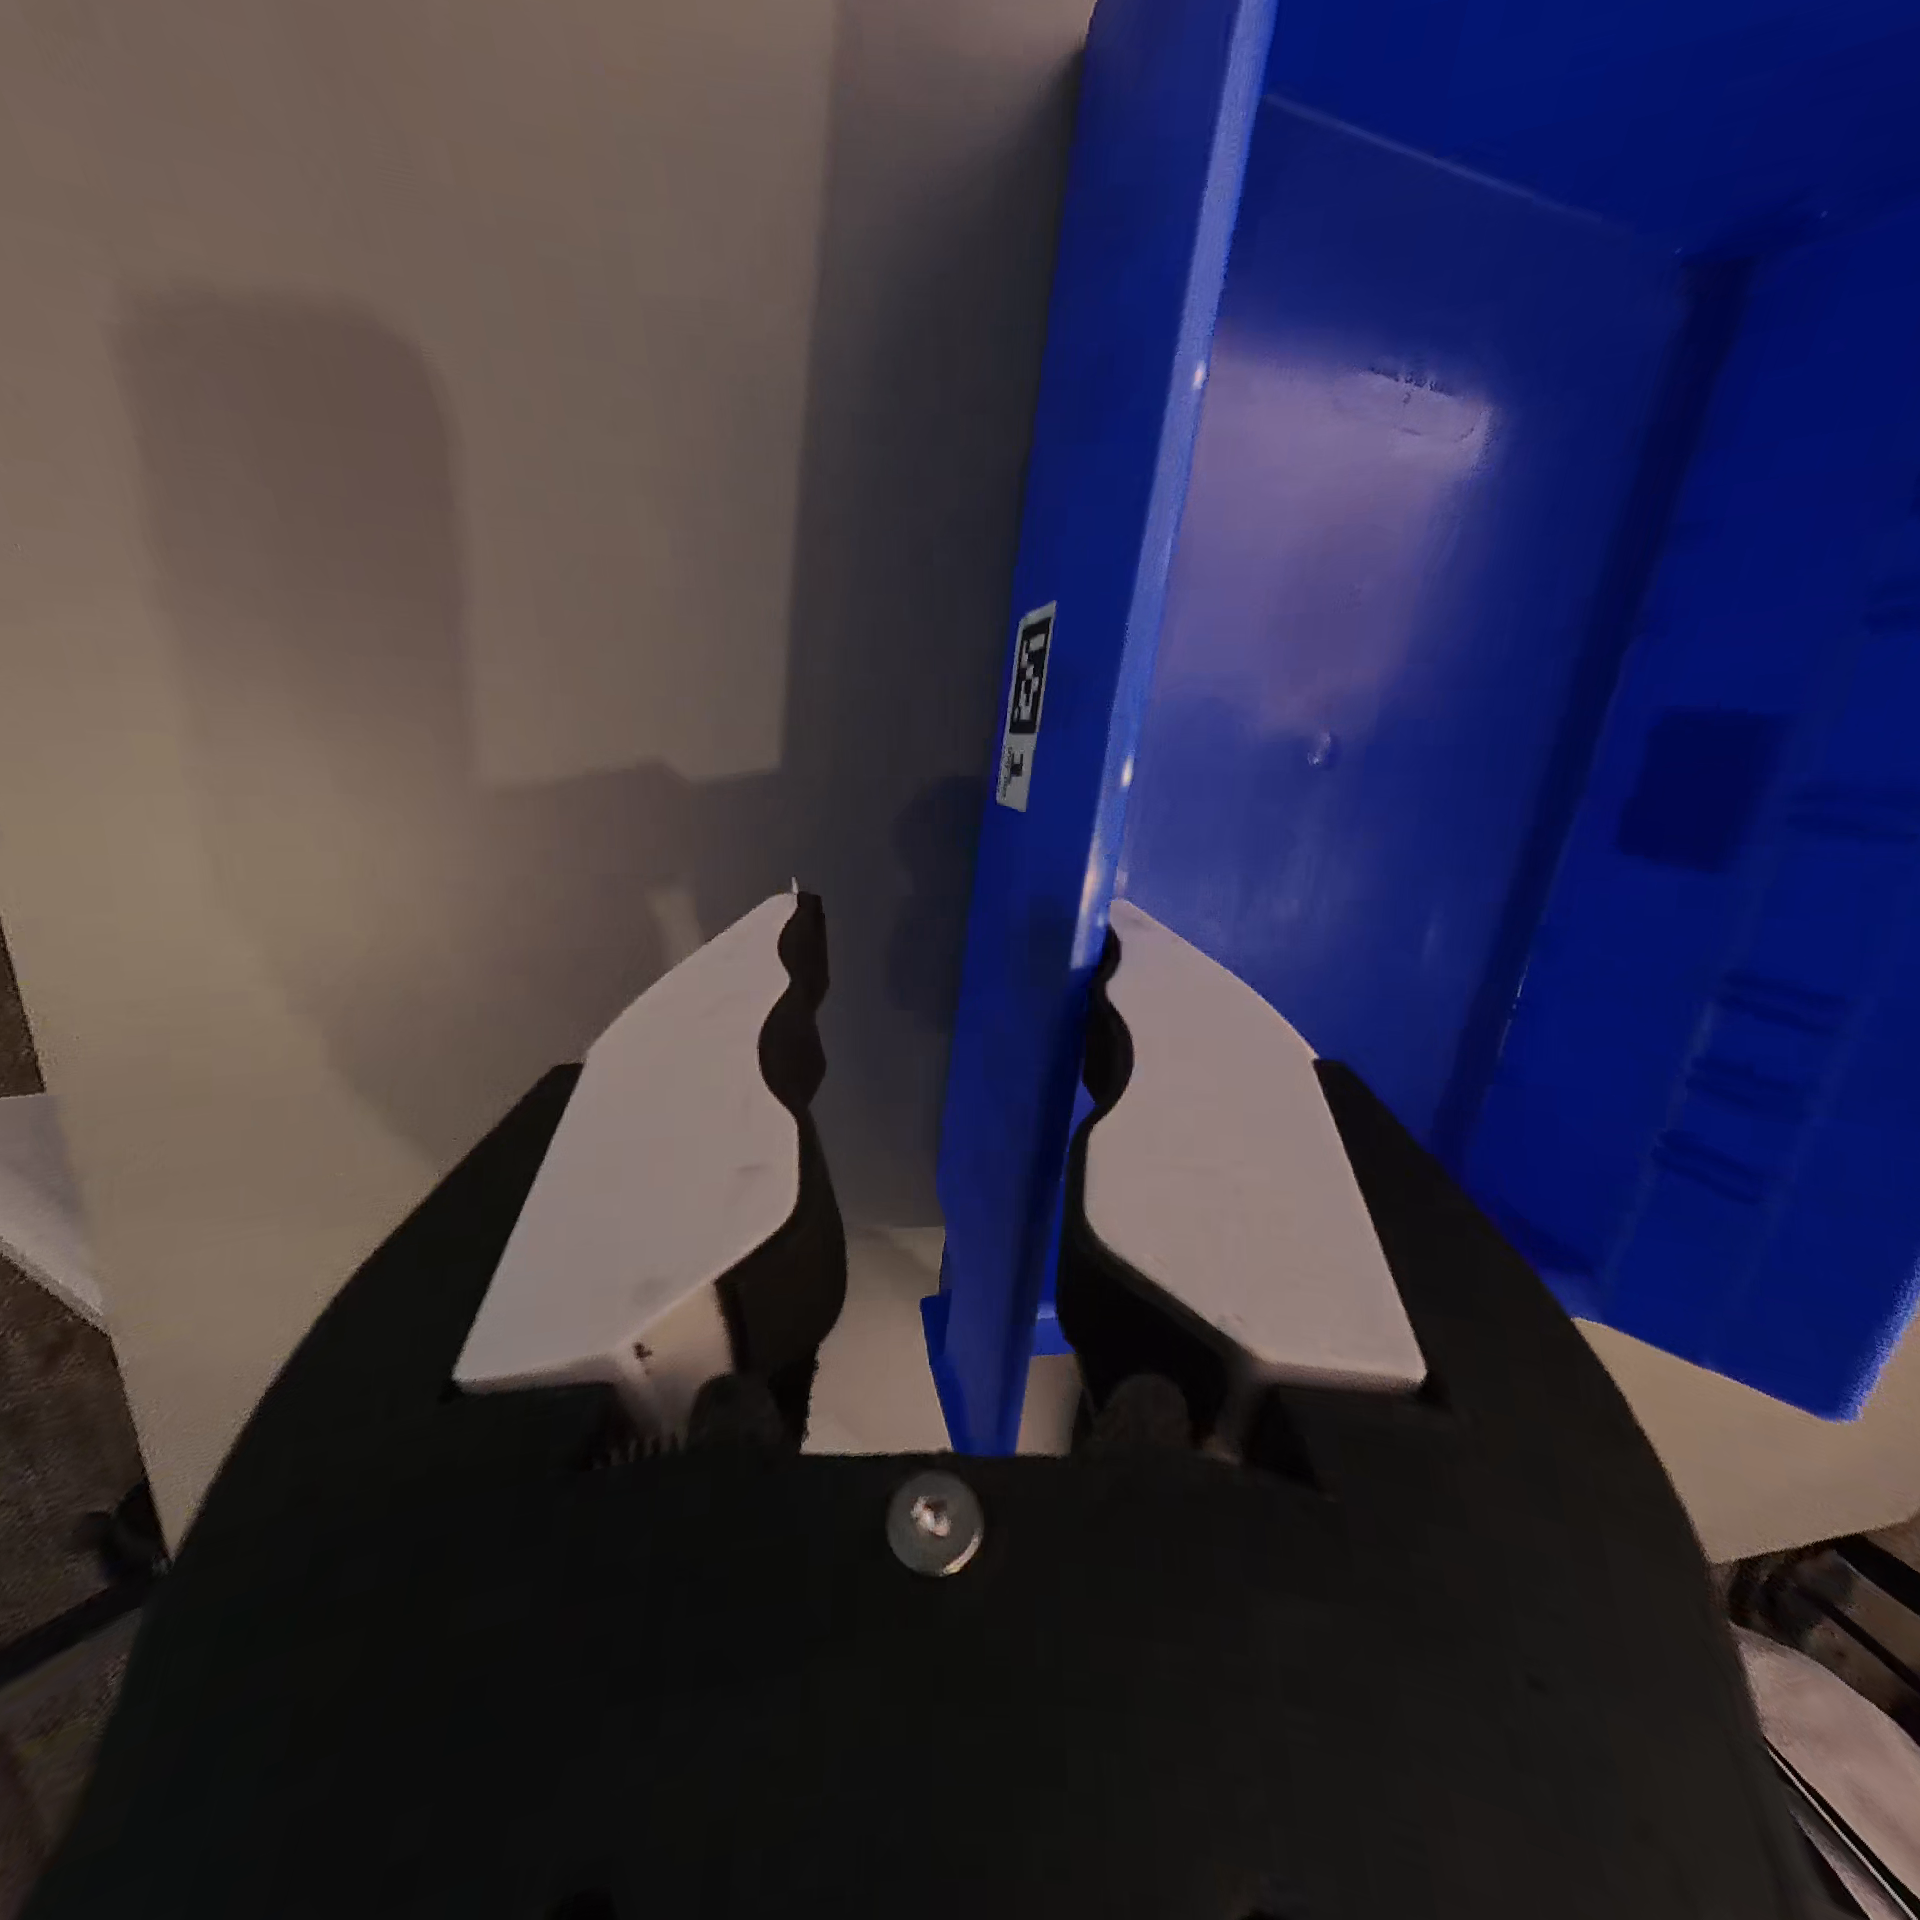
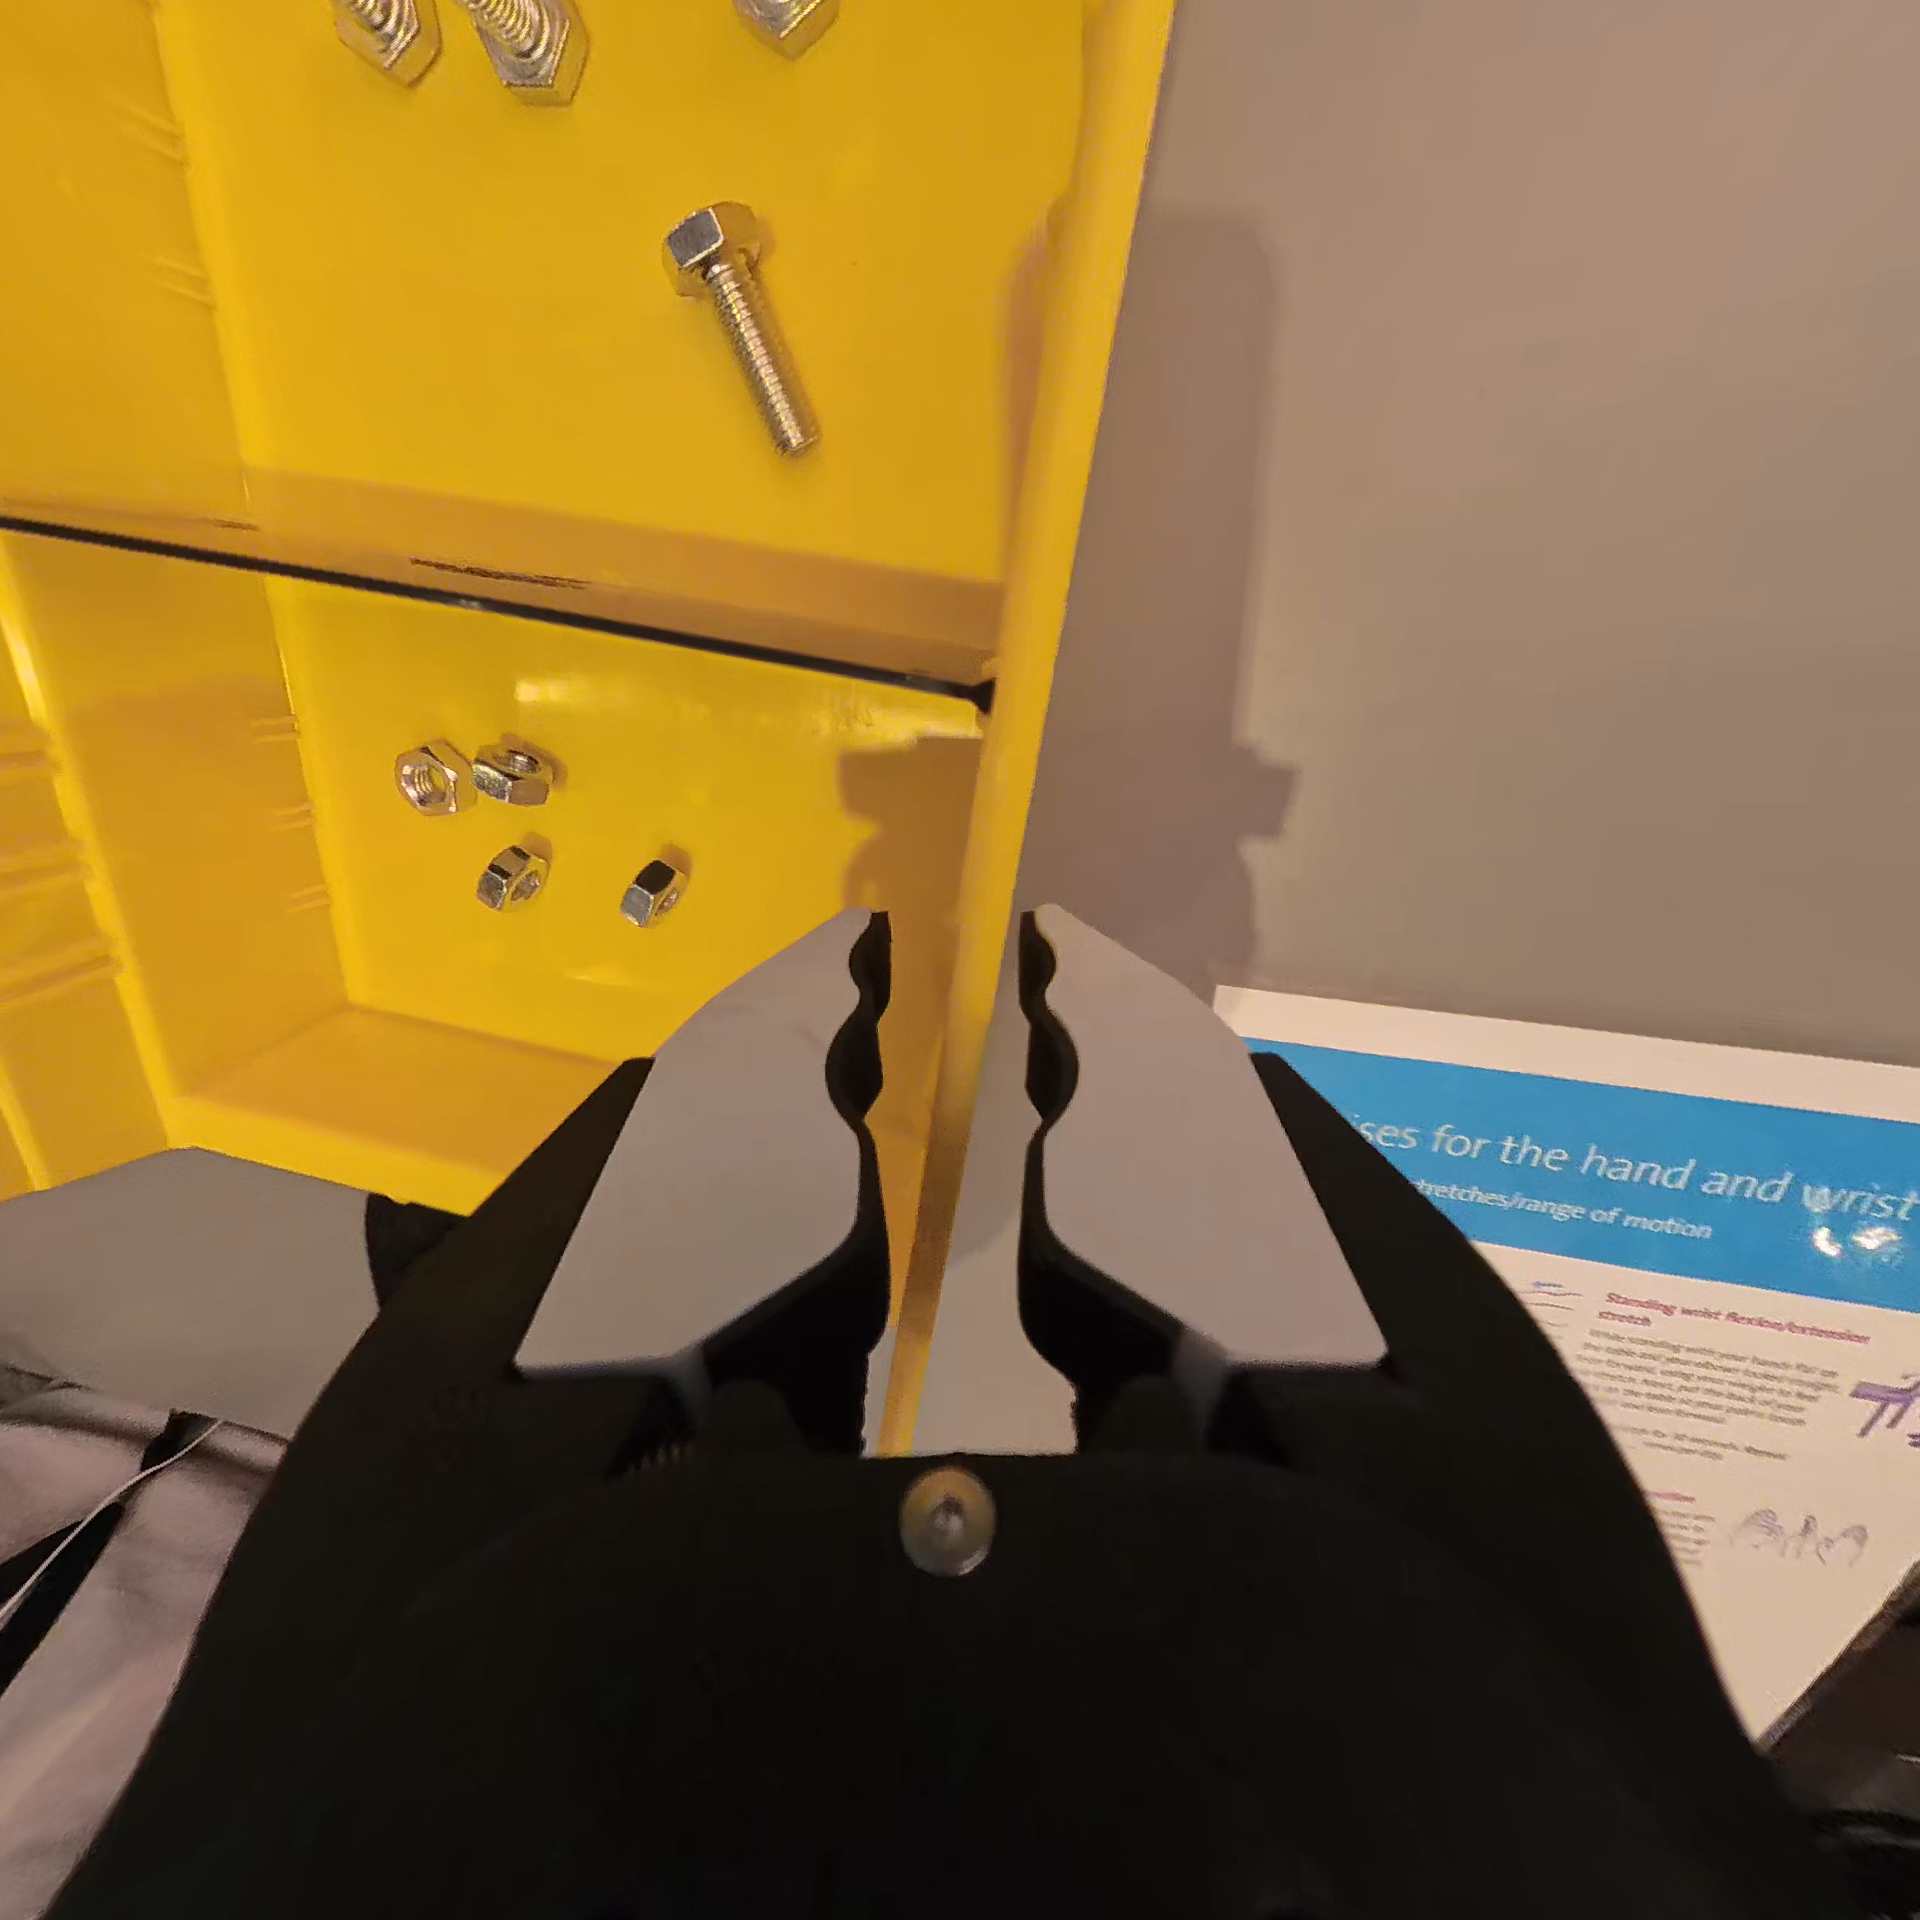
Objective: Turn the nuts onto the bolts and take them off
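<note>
In the right wrist view a yellow bin (image 2: 540, 436) holds a silver hex bolt (image 2: 740, 322) in its far compartment. Larger nuts (image 2: 530, 52) lie at the top edge, and several small nuts (image 2: 434, 777) lie in the near compartment. My right gripper (image 2: 953, 920) is clamped narrowly on the bin's right wall (image 2: 1081, 416). In the left wrist view my left gripper (image 1: 956, 909) is open and straddles the left wall (image 1: 1101, 520) of an empty blue bin (image 1: 1403, 623). That wall touches the right pad and stands clear of the left one. No nut or bolt is held.
A divider (image 2: 623, 613) splits the yellow bin. A printed sheet with a blue header (image 2: 1610, 1299) lies on the beige table (image 2: 1558, 520) to its right. A small sticker (image 1: 1029, 707) is on the blue bin's outer wall. Grey cloth (image 2: 104, 1507) lies at lower left. There is about 75 cm between the tips of the two grippers.
</note>
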`<state>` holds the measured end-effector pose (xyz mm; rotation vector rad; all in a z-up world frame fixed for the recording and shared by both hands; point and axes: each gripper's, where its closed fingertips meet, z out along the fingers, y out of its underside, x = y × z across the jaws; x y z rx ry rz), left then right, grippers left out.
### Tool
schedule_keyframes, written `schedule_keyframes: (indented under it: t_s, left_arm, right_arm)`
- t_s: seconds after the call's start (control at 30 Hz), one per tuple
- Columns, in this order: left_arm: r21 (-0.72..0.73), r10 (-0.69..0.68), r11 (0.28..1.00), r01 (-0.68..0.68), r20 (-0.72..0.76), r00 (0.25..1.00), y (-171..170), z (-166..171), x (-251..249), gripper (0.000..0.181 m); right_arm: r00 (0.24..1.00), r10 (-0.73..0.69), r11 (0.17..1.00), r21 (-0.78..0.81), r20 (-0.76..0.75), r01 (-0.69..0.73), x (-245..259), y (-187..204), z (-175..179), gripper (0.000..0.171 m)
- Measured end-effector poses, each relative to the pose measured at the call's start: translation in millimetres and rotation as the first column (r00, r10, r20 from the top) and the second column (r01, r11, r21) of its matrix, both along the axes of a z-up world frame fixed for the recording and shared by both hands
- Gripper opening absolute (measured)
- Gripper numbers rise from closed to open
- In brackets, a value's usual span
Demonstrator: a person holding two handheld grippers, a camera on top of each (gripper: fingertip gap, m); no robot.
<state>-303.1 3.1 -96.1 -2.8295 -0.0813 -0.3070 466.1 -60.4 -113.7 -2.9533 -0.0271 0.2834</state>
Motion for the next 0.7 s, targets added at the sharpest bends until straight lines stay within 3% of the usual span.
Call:
schedule_keyframes:
  t_s: [0.3,0.53,0.7]
  left_arm:
    - [-0.072,-0.045,0.996,0.047,0.027,0.999,-3.0,-15.2,8.4,0.041]
    - [-0.101,-0.054,0.993,0.066,0.121,0.991,-3.2,-19.3,20.7,0.012]
    - [-0.108,-0.054,0.992,0.066,0.109,0.993,-3.3,-19.7,20.6,0.012]
  right_arm:
    - [1.0,-0.005,0.999,-0.048,0.003,0.005,-2.5,1.8,-8.6,0.017]
    - [1.0,-0.014,0.998,-0.056,-0.02,0.013,-0.5,1.1,-12.5,0.011]
    - [0.999,-0.01,0.998,-0.064,-0.031,0.008,-0.5,0.2,-14.6,0.009]
